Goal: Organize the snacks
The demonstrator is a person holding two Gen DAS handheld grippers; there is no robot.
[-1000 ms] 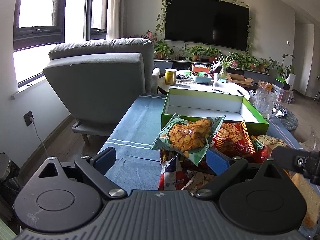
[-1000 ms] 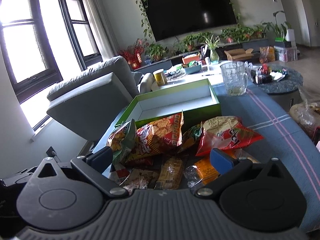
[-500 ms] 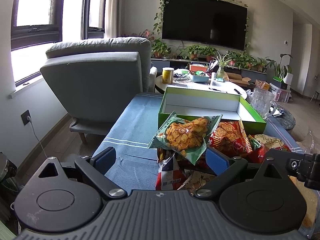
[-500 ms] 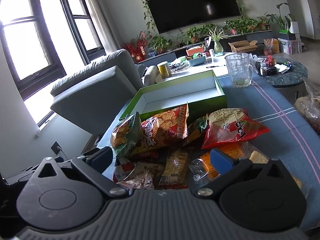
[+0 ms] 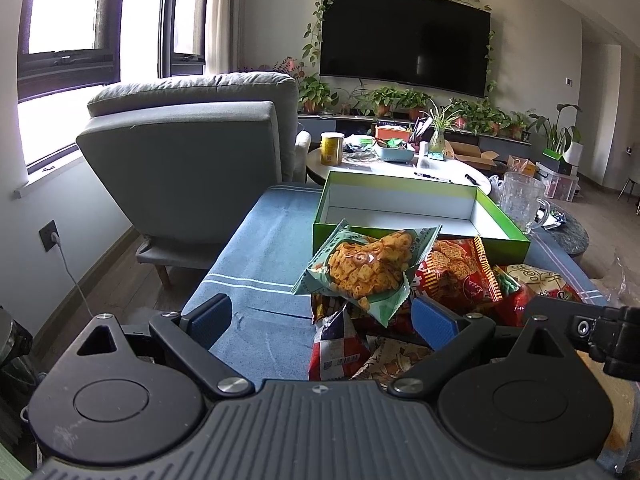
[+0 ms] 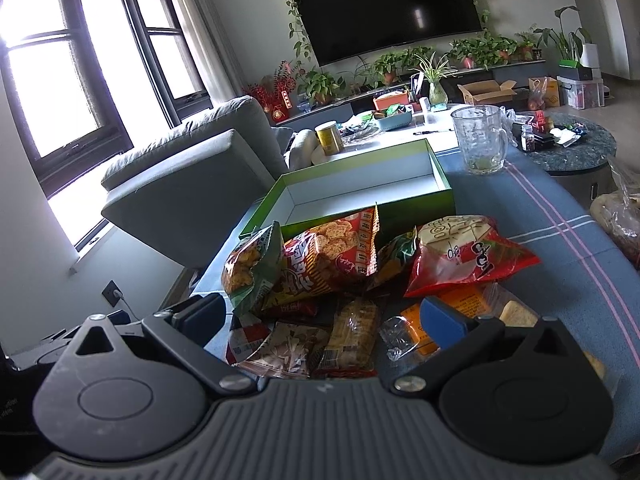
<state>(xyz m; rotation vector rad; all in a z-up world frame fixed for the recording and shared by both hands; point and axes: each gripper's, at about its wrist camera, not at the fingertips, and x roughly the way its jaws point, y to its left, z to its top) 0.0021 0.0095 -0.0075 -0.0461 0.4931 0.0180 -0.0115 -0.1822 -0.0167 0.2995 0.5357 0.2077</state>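
A pile of snack bags lies on the blue-clothed table (image 5: 260, 272) in front of an empty green box (image 5: 400, 216) with a white inside. On top sit a green bag of orange crisps (image 5: 368, 268) and a red-orange bag (image 5: 460, 276). My left gripper (image 5: 320, 318) stands open just before the pile, its blue pads wide apart and touching nothing. My right gripper (image 6: 322, 320) is also open, low over small packets. Beyond it lie the green bag (image 6: 250, 268), the red-orange bag (image 6: 332, 256), a red and white bag (image 6: 464, 256) and the box (image 6: 360, 188).
A glass mug (image 6: 480, 144) stands on the cloth right of the box. A grey armchair (image 5: 188, 160) is to the left, a white table with a yellow tin (image 5: 332, 148) behind. The right gripper's body (image 5: 600, 328) shows at the left view's right edge.
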